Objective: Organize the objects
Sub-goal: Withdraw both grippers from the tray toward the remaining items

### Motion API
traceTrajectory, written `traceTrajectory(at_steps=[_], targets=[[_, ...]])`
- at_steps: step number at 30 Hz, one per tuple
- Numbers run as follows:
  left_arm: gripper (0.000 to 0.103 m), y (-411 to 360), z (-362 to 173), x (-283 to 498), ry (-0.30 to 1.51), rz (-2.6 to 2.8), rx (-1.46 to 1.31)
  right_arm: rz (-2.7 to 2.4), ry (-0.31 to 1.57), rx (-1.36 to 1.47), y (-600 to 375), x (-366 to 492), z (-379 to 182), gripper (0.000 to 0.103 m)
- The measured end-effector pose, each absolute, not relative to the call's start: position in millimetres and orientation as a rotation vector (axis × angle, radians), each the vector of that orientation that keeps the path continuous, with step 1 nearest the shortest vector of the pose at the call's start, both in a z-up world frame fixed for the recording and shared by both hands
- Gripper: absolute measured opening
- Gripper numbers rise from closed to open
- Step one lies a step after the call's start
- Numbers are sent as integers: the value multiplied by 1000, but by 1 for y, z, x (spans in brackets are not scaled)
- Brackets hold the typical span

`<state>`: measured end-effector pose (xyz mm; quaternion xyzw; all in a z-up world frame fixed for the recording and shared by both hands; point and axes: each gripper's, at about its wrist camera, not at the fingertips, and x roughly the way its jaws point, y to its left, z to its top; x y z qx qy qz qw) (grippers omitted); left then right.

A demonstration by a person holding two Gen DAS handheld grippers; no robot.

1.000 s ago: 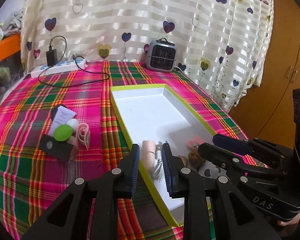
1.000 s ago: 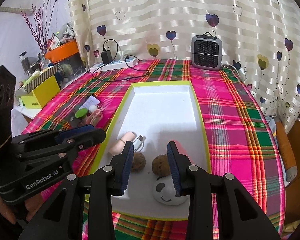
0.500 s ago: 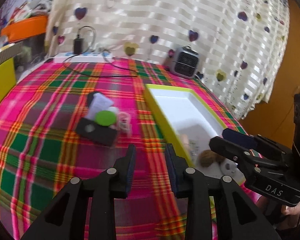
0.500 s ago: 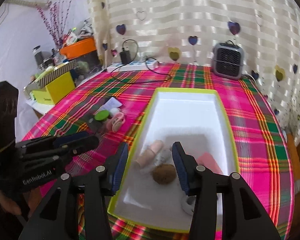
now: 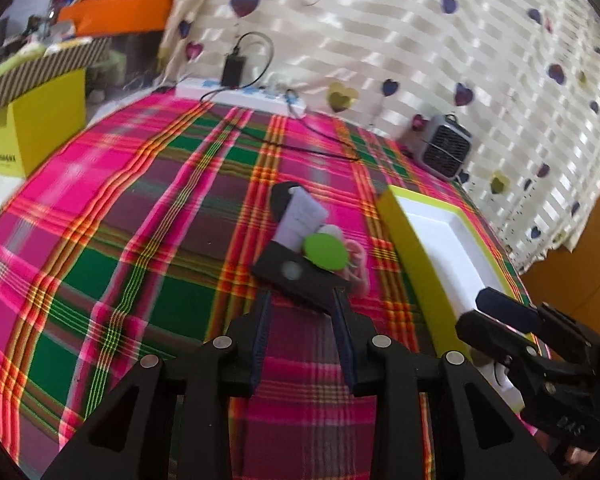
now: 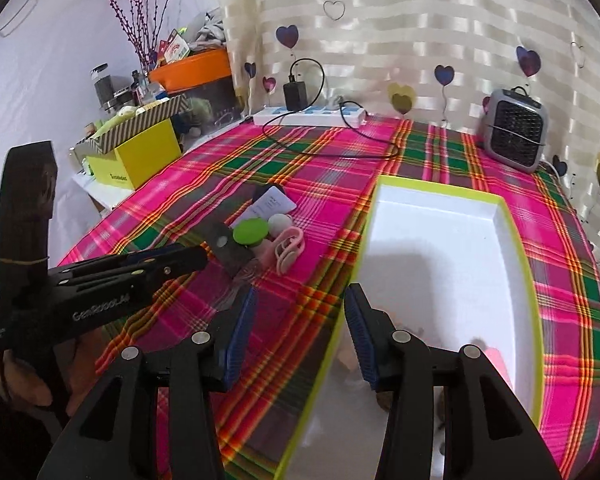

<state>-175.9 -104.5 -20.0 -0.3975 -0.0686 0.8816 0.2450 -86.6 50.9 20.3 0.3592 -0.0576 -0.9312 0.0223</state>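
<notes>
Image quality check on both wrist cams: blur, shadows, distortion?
Left wrist view: motion blur smears the tablecloth and green disc; fisheye bends the table edge. Right wrist view: sharper, soft shadow across the white tray floor, near items blurred.

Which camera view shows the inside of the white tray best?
The right wrist view: the white tray lies open ahead, with nearly all of its floor visible. The left wrist view shows the white tray from the side, mostly the yellow-green outer wall and a narrow strip of floor.
</notes>
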Motion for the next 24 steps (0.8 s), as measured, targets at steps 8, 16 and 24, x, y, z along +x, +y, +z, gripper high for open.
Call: traceTrajectory(at_steps=[8,16,24], targets=[[44,-97,-31,-192,-306,2363,-1200,-2858,-156,1115,50,-97,19,47],[46,-83,-34,-198,-350,2371,-1268,-2833,-168,1126,58,-100,14,47],[49,-68,-36,-204,-295,2423,-1296,-2839,-196,1093,63,-97,16,47]])
